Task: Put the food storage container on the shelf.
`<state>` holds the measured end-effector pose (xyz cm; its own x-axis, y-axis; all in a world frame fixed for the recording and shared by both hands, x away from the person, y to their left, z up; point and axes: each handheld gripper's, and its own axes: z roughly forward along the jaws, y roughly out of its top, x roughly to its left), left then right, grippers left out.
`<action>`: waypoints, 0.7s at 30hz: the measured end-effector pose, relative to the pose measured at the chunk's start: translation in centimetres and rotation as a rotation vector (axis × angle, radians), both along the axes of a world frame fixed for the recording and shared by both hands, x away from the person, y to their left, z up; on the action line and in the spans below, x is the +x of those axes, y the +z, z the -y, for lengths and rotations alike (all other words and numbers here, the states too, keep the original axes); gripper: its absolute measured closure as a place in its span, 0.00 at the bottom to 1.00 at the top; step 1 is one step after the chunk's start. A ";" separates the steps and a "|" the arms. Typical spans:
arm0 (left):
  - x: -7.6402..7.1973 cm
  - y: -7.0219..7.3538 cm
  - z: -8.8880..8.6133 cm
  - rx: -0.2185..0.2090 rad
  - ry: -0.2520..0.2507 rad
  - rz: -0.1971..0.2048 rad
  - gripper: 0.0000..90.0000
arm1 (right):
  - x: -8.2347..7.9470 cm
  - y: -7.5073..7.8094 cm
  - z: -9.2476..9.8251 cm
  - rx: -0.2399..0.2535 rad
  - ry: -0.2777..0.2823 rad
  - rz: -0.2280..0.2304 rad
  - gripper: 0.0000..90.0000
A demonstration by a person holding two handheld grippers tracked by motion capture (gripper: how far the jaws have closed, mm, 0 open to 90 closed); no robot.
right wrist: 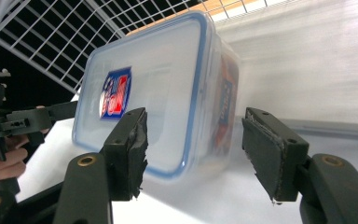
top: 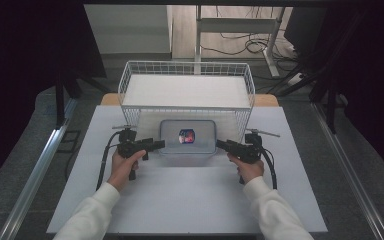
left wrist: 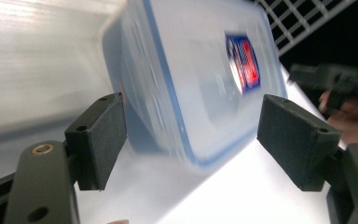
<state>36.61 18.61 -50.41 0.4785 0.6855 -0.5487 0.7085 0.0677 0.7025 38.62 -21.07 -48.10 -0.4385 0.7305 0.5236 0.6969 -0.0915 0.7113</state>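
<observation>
— Sleeves low, our left claw [top: 156, 144] and right claw [top: 222, 144] flank the lidded container [top: 188, 136]; both stand released, pads clear of its ends.

— It sits on the desk [top: 190, 200], just before the wire basket [top: 187, 90]?

— Yes. We'd best draw both claws straight outward, level, so neither pad [right wrist: 133, 149] clips the lid's rim.

— Then keep clear of the basket's wires.

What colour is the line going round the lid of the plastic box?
Blue. It runs around the edge of the clear lid, clearest in the right gripper view.
</observation>
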 end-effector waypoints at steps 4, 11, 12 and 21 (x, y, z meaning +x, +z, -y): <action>-2.2 0.3 -0.2 0.063 -0.012 0.055 0.28 | -1.5 0.4 0.4 -0.088 0.062 0.045 0.49; -5.8 0.8 -0.1 0.152 -0.071 0.089 0.29 | -5.5 0.4 -1.4 -0.322 0.233 0.181 0.71; -6.2 0.9 0.0 0.162 -0.079 0.095 0.28 | -6.2 0.3 -2.0 -0.356 0.271 0.195 0.76; -10.6 1.9 0.8 0.289 -0.141 0.151 0.28 | -7.3 -1.3 -5.6 -0.464 0.396 0.224 0.97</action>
<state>26.02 17.77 -48.50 0.6407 0.7235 -0.2571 0.5831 -0.2406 0.7760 31.31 -15.47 -49.42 -0.7829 0.6195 0.0571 0.4453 0.4939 0.7468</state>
